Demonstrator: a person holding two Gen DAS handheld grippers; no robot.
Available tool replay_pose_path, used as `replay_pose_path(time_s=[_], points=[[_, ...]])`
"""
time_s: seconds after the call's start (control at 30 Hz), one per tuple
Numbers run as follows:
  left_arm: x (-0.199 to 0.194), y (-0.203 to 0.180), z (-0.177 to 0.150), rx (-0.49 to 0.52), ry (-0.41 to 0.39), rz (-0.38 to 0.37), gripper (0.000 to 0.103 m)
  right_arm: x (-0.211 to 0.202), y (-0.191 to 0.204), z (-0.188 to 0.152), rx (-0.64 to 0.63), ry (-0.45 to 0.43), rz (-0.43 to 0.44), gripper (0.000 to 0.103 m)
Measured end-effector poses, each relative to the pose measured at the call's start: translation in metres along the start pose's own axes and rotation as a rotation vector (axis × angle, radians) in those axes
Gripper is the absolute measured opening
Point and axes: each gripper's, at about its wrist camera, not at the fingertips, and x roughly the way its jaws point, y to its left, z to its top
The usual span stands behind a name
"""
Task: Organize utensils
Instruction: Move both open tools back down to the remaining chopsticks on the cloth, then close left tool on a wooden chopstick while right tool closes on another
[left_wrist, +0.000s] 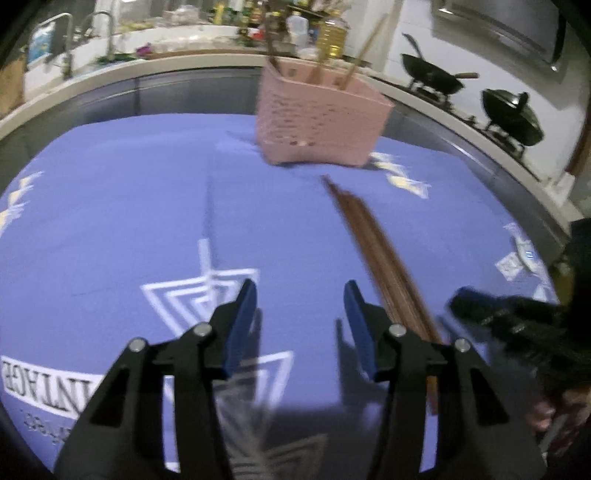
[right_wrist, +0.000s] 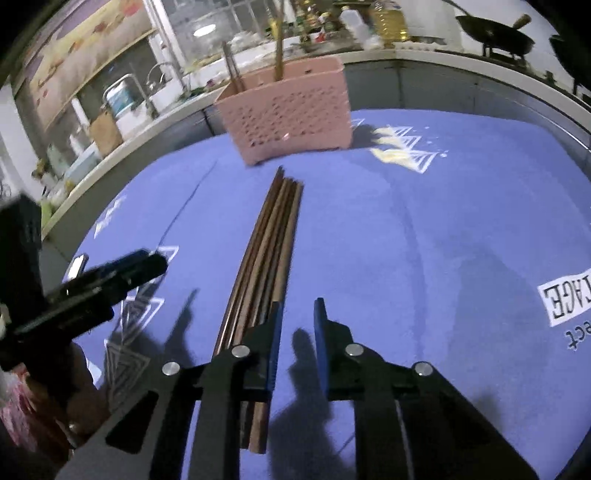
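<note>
A bundle of brown chopsticks (right_wrist: 273, 236) lies on the blue tablecloth (right_wrist: 424, 240), its far end towards a pink perforated utensil holder (right_wrist: 291, 114) at the back. A few chopsticks (right_wrist: 279, 48) stand upright in the holder. My right gripper (right_wrist: 298, 303) hovers just right of the bundle with a narrow gap between its blue pads and only cloth in that gap. Its left finger overlaps the bundle's edge. My left gripper (left_wrist: 301, 286) is open and empty. The chopsticks (left_wrist: 373, 243) run past the outside of its right finger. The holder (left_wrist: 321, 118) stands ahead of it.
A curved kitchen counter rings the table. On it are two black woks (left_wrist: 432, 77) (left_wrist: 513, 114) on a stove at the right, an oil bottle (left_wrist: 332, 37) and a sink tap (left_wrist: 66, 44) at the left. The right gripper (left_wrist: 465, 301) shows blurred at the left wrist view's right edge.
</note>
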Motion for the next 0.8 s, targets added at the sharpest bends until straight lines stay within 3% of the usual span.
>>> replay_pose_path(time_s=[0.17, 0.43, 0.53, 0.8], points=[[0.011, -0.021, 0.006, 0.017, 0.040, -0.067, 0.047, 0.008, 0.009, -0.004, -0.043, 0.034, 0.018, 0.018], [0.038, -0.046, 0.003, 0.085, 0.107, -0.028, 0.047, 0.011, 0.023, -0.012, -0.174, 0.002, -0.127, 0.018], [0.043, -0.048, 0.001, 0.092, 0.120, -0.014, 0.047, 0.010, 0.015, -0.013, -0.134, -0.005, -0.077, 0.018], [0.045, -0.055, 0.001, 0.122, 0.118, 0.049, 0.042, 0.007, 0.011, -0.011, -0.109, -0.021, -0.048, 0.018]])
